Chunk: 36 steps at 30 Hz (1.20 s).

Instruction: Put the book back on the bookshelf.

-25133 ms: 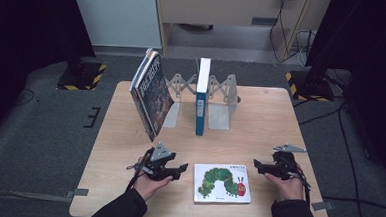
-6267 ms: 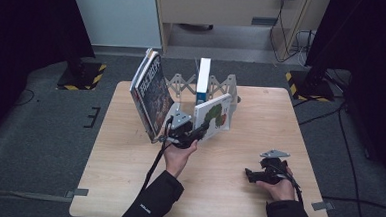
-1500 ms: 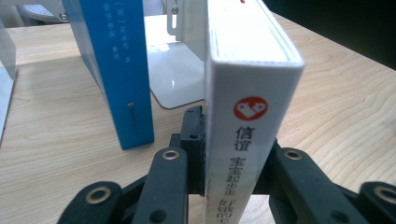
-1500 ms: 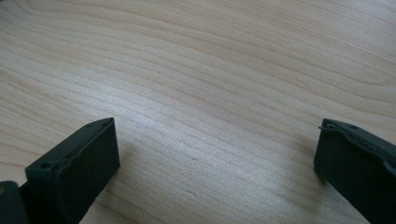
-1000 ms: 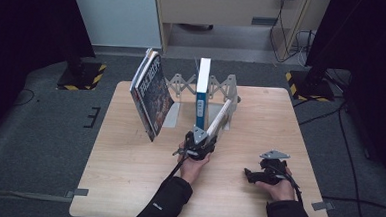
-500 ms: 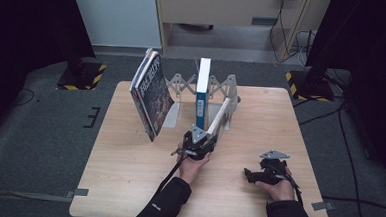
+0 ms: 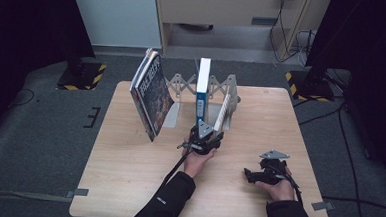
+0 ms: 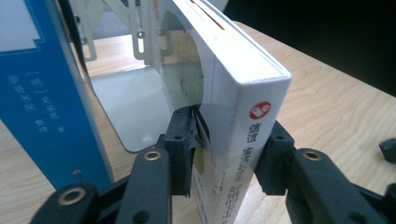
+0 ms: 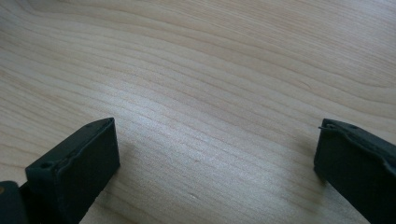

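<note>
In the high view we see the left gripper (image 7: 205,137) at the front of the rack (image 7: 217,87), near the table's (image 7: 127,185) middle, with its jaws closed on the lower spine end of the white book (image 7: 223,113). In the left gripper view the white book (image 8: 233,93) stands on its bottom edge between the two jaws, one jaw pressed against each cover, and it leans away from the blue book (image 8: 42,93) toward the rack's end plate. The blue book (image 7: 202,89) stands upright in the rack just to the left of the white one; the two are apart, and a bare strip of the rack's base plate (image 8: 130,107) shows between them. Farther left, the dark book (image 7: 151,94) leans at a tilt, well apart from the blue book. The right gripper (image 7: 257,176) rests low over the table near its front right part, well apart from the rack. In the right gripper view its jaws stand wide apart over bare wood (image 9: 210,93) and hold nothing.
</note>
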### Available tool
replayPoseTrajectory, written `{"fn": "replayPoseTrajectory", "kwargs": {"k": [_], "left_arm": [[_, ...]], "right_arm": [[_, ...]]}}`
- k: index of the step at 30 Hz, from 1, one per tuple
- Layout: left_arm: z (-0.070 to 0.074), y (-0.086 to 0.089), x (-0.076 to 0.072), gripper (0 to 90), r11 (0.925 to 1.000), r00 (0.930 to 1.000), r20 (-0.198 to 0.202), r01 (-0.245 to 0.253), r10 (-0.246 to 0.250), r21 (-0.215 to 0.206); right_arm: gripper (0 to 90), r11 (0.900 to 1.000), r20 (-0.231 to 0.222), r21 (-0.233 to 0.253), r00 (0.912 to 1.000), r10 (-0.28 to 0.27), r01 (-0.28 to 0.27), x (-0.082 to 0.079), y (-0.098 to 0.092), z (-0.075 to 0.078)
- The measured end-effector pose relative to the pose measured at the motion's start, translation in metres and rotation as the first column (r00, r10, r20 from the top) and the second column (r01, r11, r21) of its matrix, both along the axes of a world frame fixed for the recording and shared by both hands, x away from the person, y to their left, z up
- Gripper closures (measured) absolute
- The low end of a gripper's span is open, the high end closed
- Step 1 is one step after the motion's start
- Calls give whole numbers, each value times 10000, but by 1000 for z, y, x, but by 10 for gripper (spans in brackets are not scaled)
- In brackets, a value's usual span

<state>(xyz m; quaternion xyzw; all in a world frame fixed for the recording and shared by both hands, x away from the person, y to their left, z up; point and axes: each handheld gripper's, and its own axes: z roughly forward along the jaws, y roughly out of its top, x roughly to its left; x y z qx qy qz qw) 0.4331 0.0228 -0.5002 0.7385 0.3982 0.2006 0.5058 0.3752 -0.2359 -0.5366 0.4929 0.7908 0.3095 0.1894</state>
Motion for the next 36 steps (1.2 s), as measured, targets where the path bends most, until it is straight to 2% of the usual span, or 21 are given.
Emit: {"fn": "replayPoseTrajectory", "kwargs": {"k": [3, 7, 10, 12, 14, 24, 26, 30, 36], "left_arm": [[0, 2, -4, 555, 9996, 9996, 98, 259, -258, -139], [1, 4, -6, 498, 9972, 9974, -87, 715, -717, -222], [1, 3, -7, 504, 9977, 9978, 94, 656, -654, -196], [2, 3, -5, 551, 9975, 9984, -6, 558, -559, -435], [4, 1, -3, 591, 9983, 9990, 60, 446, -444, -383], [7, -11, 9, 594, 9993, 9996, 26, 264, -263, -251], [8, -15, 13, 589, 9993, 9994, 47, 351, -351, -126], [7, -16, 17, 563, 9985, 9986, 16, 520, -519, -166], [6, -17, 11, 557, 9960, 9960, 52, 890, -891, 93]], "right_arm": [[4, 10000, 16, -3, 10000, -1, 1, 0, 0, 0], [4, 10000, 11, -1, 10000, 0, 0, 0, 0, 0], [4, 10000, 12, 2, 10000, 4, -4, 0, 0, 0], [4, 10000, 13, 1, 10000, 5, -5, 0, 0, 0], [4, 10000, 12, 0, 10000, 5, -5, 0, 0, 0], [4, 10000, 23, -1, 10000, -1, 1, 0, 0, 0], [4, 10000, 24, 0, 10000, 8, -8, 0, 0, 0], [4, 10000, 21, -5, 10000, 21, -21, 0, 1, 0], [4, 10000, -17, 13, 10000, 24, -24, 0, 1, 0]]}}
